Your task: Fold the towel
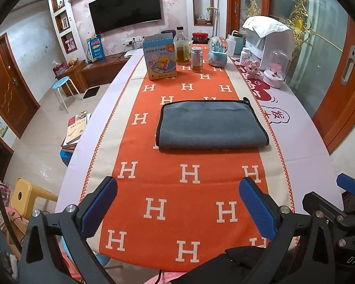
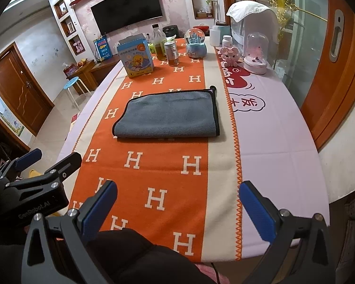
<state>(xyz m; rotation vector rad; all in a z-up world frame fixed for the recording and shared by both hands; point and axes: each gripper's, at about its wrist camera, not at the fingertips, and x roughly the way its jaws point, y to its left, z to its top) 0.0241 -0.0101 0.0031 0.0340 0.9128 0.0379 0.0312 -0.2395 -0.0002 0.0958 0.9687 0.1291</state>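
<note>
A grey towel with black trim lies folded flat on the orange runner in the middle of the table; it also shows in the right wrist view. My left gripper is open and empty, held above the near end of the table, well short of the towel. My right gripper is open and empty too, at the same near end. The right gripper shows at the right edge of the left wrist view, and the left gripper at the left edge of the right wrist view.
At the far end of the table stand a blue duck box, an oil bottle, a small jar, a snow globe, a pink toy, a glass dome and a white appliance. Stools and books stand left of the table.
</note>
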